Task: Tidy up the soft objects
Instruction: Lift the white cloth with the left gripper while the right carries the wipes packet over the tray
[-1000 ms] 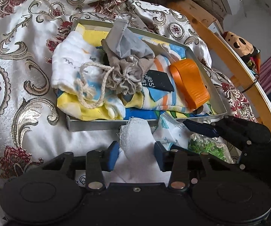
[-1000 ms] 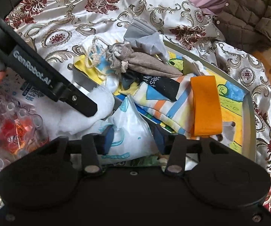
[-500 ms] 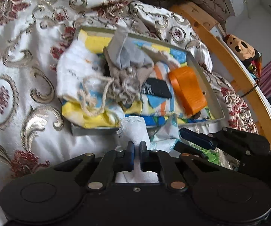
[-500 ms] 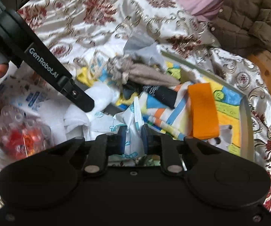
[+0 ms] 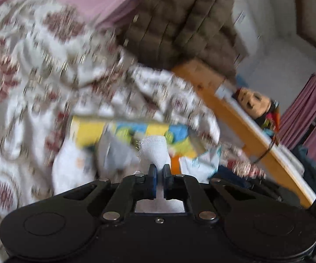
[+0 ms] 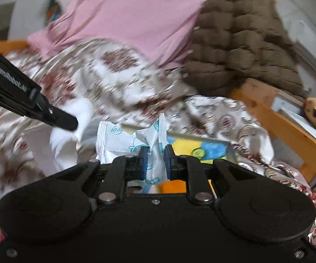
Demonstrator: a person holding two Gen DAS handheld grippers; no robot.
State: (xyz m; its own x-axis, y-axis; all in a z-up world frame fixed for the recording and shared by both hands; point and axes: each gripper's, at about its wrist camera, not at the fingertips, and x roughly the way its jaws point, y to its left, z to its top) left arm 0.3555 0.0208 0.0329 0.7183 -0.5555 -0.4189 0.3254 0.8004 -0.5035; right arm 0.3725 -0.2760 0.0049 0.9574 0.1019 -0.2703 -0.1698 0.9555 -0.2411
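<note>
now both tools stay clear of "before": left tool (image 5: pixel 160 171) is clamped on white gauze (image 5: pixel 155 151), right tool (image 6: pixel 155 155) on a wipes packet (image 6: pixel 122 142); keep grips firm, carry both above the tray (image 6: pixel 212 144) ahead.

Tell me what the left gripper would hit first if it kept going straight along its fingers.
Probably the tin tray of colourful cloths on the bedspread. The left gripper, shut on white gauze, points slightly downward at it. The picture is blurred and depth is unclear, so this is a guess.

White gauze cloth (image 5: pixel 155 151) looks rough-woven, the packet (image 6: pixel 122 141) glossy plastic, the bedspread (image 6: pixel 118 83) satiny.
</note>
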